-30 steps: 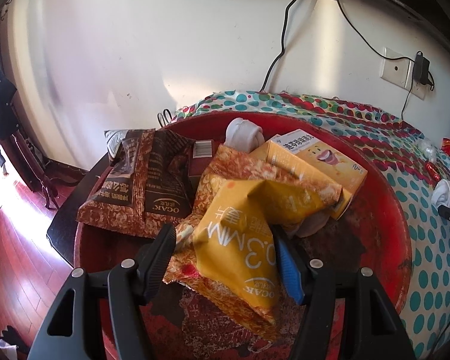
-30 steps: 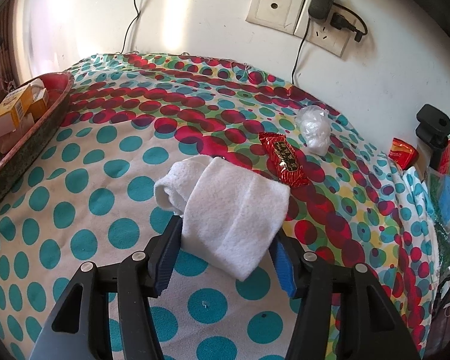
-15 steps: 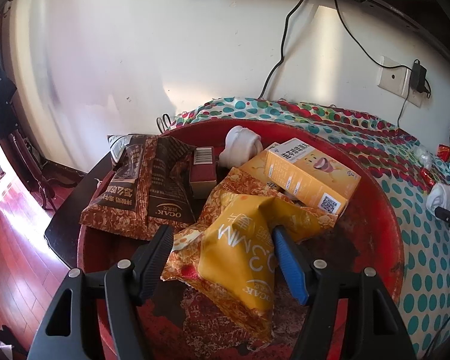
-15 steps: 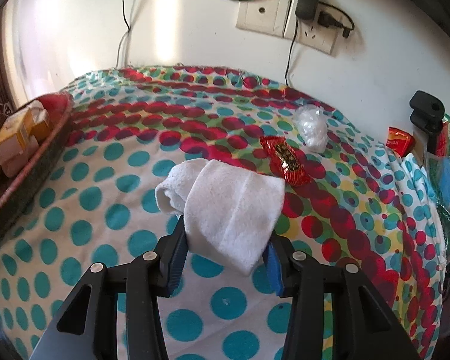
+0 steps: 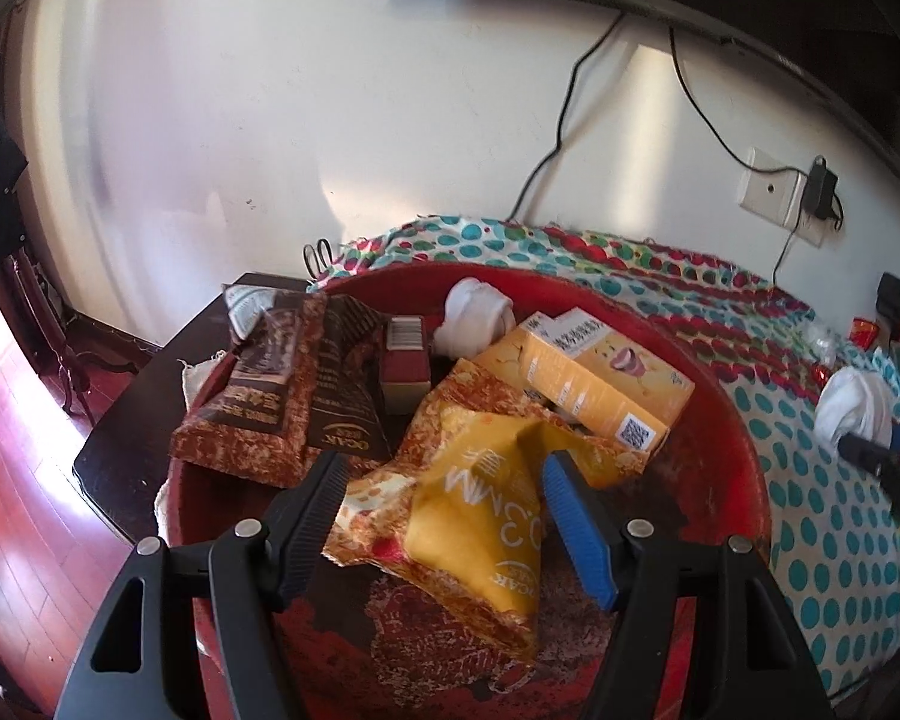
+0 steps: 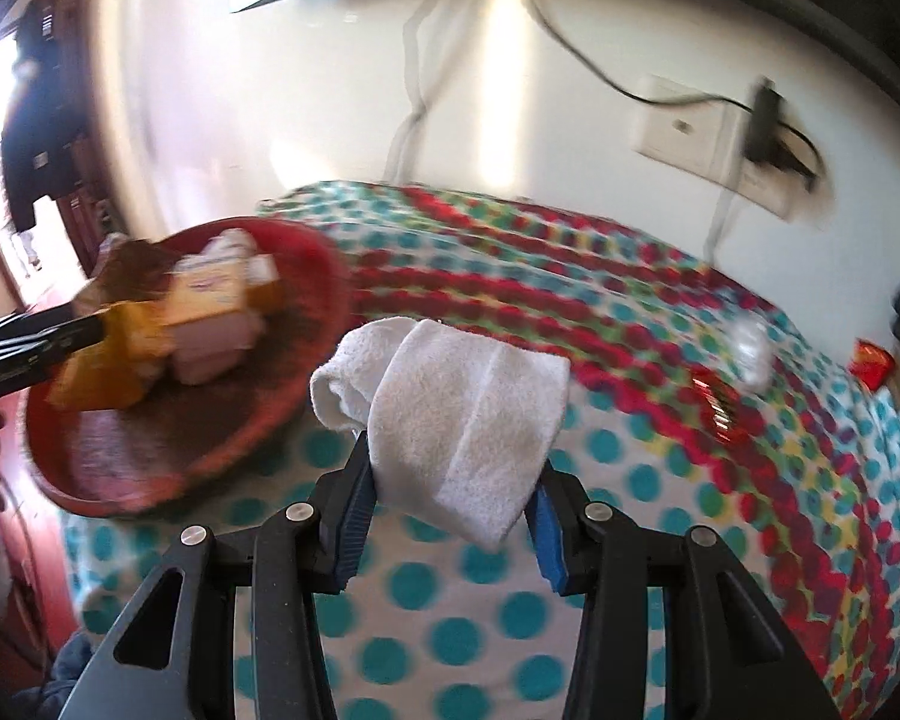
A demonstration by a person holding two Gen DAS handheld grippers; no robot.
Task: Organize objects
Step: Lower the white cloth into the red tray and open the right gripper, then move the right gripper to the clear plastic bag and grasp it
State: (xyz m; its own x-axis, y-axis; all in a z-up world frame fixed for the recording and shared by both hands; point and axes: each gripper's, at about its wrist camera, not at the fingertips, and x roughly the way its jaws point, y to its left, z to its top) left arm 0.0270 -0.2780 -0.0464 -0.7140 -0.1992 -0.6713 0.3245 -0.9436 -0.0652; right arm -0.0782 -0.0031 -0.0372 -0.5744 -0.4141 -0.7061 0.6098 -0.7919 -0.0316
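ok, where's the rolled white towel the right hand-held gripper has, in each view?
Left wrist: white towel at far right edge, over the dotted cloth.
Right wrist: towel centre, clamped in the right hand-held gripper.
Shared landmark: red tray.

I count two white rolled towels [image 5: 477, 317] [image 6: 456, 414] — one in the red tray [image 5: 732, 432], one outside it — two OCAK snack bags [image 5: 480, 516], one yellow carton [image 5: 606, 384], one small red box [image 5: 405, 360], two red candy wrappers [image 6: 717, 405].

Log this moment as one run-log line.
left tool: open over yellow snack bag in red tray | right tool: shut on white towel
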